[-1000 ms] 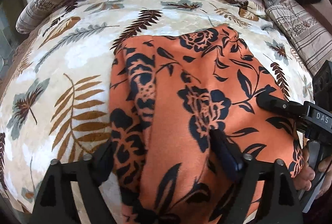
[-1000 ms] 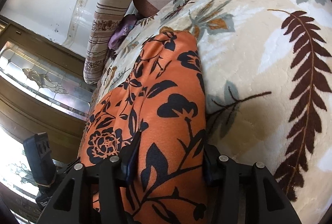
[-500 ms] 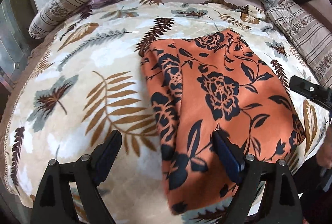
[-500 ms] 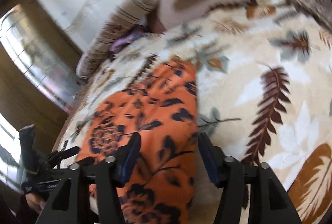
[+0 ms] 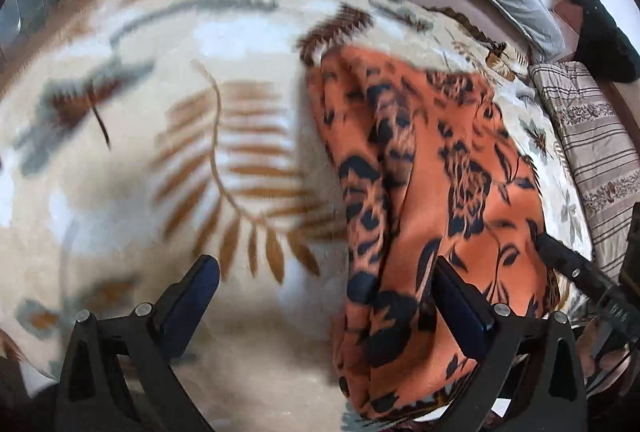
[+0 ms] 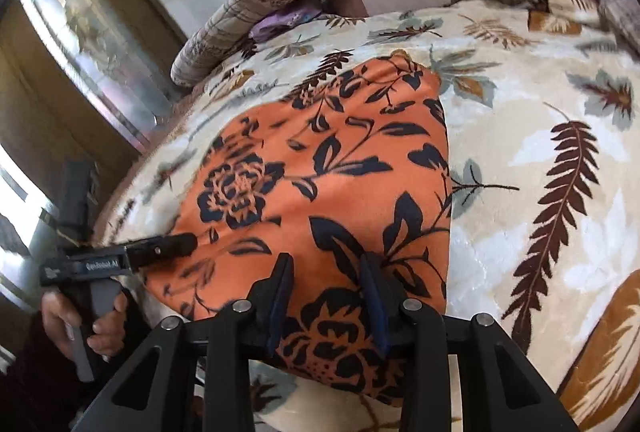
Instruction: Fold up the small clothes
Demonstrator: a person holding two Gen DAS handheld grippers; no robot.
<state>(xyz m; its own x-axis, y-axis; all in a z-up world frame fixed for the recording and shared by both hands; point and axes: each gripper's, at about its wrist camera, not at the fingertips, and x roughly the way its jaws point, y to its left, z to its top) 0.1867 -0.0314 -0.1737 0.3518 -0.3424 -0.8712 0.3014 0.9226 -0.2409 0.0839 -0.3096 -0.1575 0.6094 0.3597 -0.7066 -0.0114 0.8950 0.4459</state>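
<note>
Bed's covered with a leaf-print blanket and the orange floral garment lies folded lengthwise near my edge, flat so I can take the next fold. My left tool has just been opening and stands wide with nothing gripped, one finger over the cloth's near left edge, while my right tool has just been closing, jaws narrow above the near hem, pads not pinching as far as I can tell. Plenty of bare blanket left and right, pillows well back.
</note>
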